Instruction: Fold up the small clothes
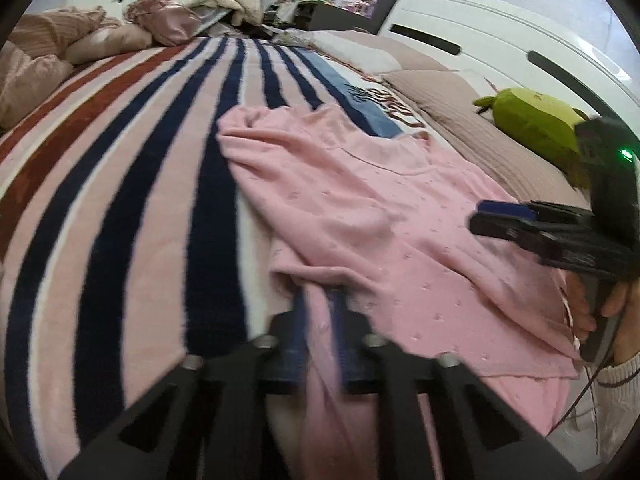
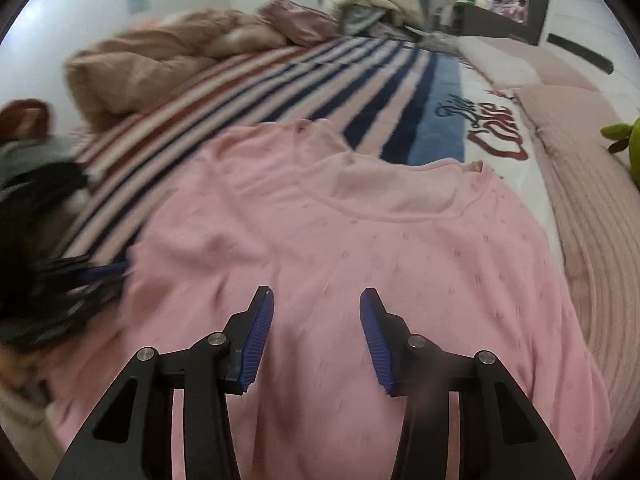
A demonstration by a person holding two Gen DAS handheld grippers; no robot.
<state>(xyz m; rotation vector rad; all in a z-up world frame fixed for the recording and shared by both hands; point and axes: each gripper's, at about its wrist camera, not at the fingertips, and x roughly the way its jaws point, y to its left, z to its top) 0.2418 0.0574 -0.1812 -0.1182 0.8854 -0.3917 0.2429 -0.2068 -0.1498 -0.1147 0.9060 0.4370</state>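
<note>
Bedroom clutter rings a bed under a striped fleece blanket (image 1: 132, 184). Nearest, the left hand-held gripper (image 1: 318, 300) is clamped on the hem of a soft, light pink knit top (image 2: 320, 248), which will drape and slide. The right hand-held gripper (image 2: 316, 332) hovers half open, empty. A green plush toy (image 1: 532, 120) sits clear at two o'clock.

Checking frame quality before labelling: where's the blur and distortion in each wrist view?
Left wrist: the left gripper, shut on the pink top, is smeared by motion blur; the striped blanket bows with fisheye curvature. Right wrist: right gripper is sharp, jaws open over the top; the left edge is heavily blurred; dark vignette rings both views.
</note>
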